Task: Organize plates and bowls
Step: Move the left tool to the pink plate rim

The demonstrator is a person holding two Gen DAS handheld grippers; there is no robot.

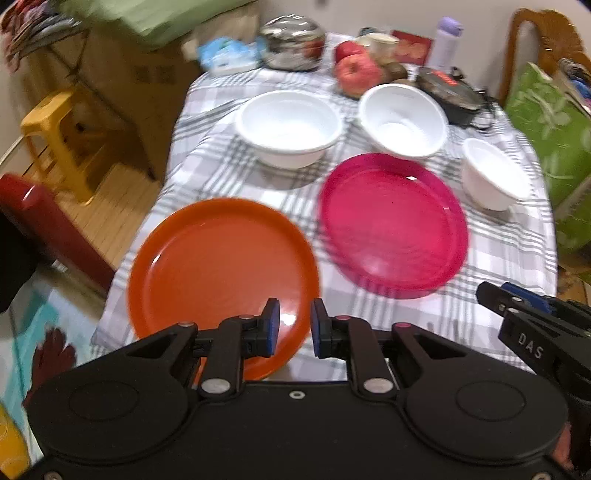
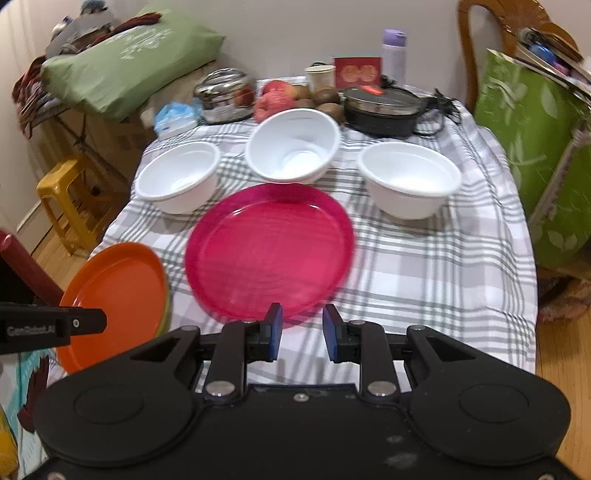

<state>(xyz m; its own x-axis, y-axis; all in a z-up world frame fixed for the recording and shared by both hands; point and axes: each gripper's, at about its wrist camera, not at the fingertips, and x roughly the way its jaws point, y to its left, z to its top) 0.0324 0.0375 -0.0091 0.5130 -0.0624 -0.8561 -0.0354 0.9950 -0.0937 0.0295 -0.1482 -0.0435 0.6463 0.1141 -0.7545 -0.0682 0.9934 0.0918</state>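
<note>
On the checked tablecloth [image 2: 424, 266], going left to right, the orange plate [image 1: 221, 273] lies at the near edge under my left tongs [image 1: 294, 328], spread and empty, and the pink plate [image 2: 269, 251] lies just beside it ahead of my right tongs [image 2: 302, 332], also spread. Behind them three white bowls [image 2: 179, 177] [image 2: 293, 147] [image 2: 408, 181] stand apart in a row, so I judge nothing is stacked yet and each tool is lined up with the plate nearest it.

I am in a lived-in home, at a dining table [image 2: 424, 266] under a grey checked cloth. At the table's far end sit apples [image 1: 356, 70], a steel pot [image 2: 225, 96], an electric cooker [image 2: 382, 107] and a purple bottle [image 2: 394, 51]. Left of the table stand a yellow stool [image 2: 62, 199] and a green pillow [image 2: 129, 55]; right of it, a wooden chair [image 2: 495, 26].
</note>
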